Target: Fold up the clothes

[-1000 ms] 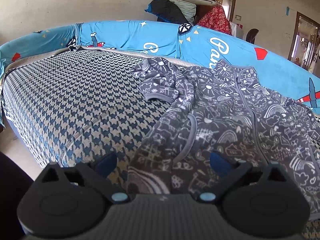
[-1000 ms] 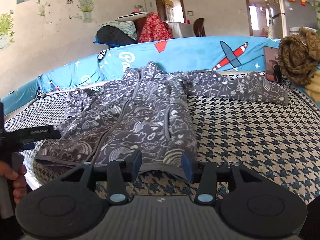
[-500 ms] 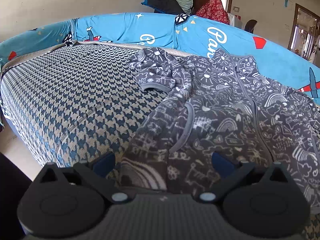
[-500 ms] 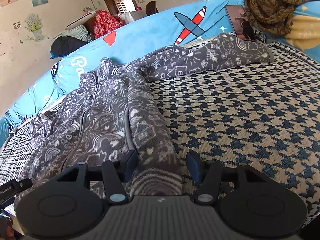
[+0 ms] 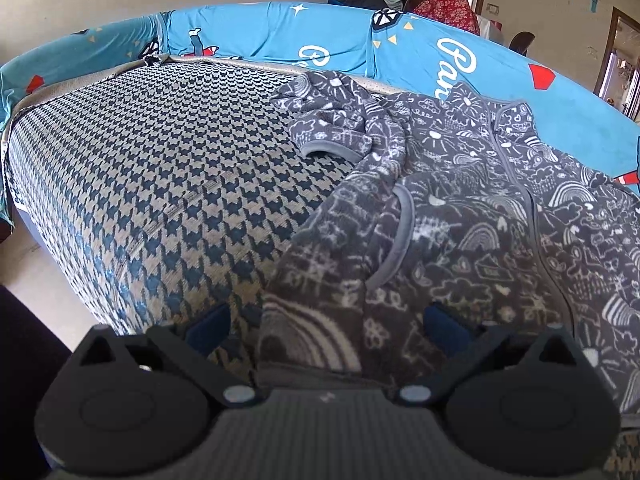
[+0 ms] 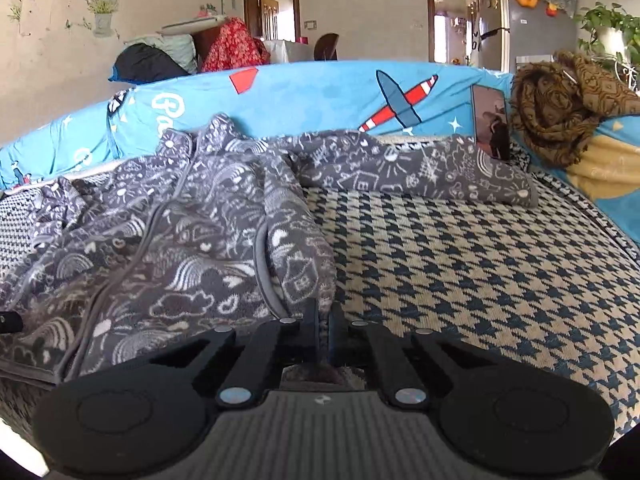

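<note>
Covering the whole surface under the work, the mat [image 5: 168,168] with its blue-and-tan houndstooth weave is our landmark, and behind it a bright blue sheet [image 5: 260,36] runs along the far side. We see the jacket [image 5: 460,220], grey fleece with white doodles, spread front-up across the mat with its zipper running away from us and its hem at the near edge. From the left wrist we get the bunched sleeve [image 5: 332,128], crumpled into a heap on the mat toward the far side; the right wrist barely shows it. From the right wrist we get the other sleeve [image 6: 420,168], stretched out flat across the mat toward a brown scarf [image 6: 560,104] heaped at the mat's far corner, with a phone [image 6: 490,120] propped just beside it; the left view shows none of this. Our left gripper [image 5: 326,326] stands spread wide at the mat's near edge, the jacket's hem corner lying between its fingers, not pinched. Our right gripper [image 6: 323,330] is pressed together on the jacket's other hem corner, the fleece rising out from between its fingers.
</note>
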`<act>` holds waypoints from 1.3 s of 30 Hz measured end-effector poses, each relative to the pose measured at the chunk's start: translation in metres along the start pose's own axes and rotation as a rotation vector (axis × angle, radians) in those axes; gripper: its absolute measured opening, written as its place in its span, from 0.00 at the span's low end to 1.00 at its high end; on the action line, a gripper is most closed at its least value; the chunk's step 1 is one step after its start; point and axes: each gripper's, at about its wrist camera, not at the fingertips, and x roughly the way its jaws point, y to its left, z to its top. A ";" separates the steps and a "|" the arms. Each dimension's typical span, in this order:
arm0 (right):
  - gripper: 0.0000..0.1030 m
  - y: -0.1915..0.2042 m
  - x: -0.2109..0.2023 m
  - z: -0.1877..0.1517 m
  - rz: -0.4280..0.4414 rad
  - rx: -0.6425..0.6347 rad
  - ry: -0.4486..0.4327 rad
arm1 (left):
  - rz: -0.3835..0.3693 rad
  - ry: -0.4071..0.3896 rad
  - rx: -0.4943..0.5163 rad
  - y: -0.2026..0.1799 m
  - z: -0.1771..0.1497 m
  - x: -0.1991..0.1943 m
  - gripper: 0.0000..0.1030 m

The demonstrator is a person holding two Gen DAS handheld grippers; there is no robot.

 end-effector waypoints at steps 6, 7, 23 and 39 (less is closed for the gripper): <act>0.03 0.001 -0.002 -0.002 -0.035 0.001 0.019 | 0.041 -0.041 -0.008 0.002 0.003 -0.007 1.00; 0.03 -0.002 -0.002 -0.002 -0.030 0.025 0.026 | 0.041 -0.046 -0.009 0.002 0.003 -0.008 1.00; 0.25 -0.019 -0.013 0.025 0.111 0.152 0.018 | -0.020 -0.040 -0.065 0.006 0.019 -0.009 1.00; 0.45 -0.036 0.056 0.086 0.245 0.065 0.155 | -0.049 -0.011 0.031 0.000 0.084 0.019 1.00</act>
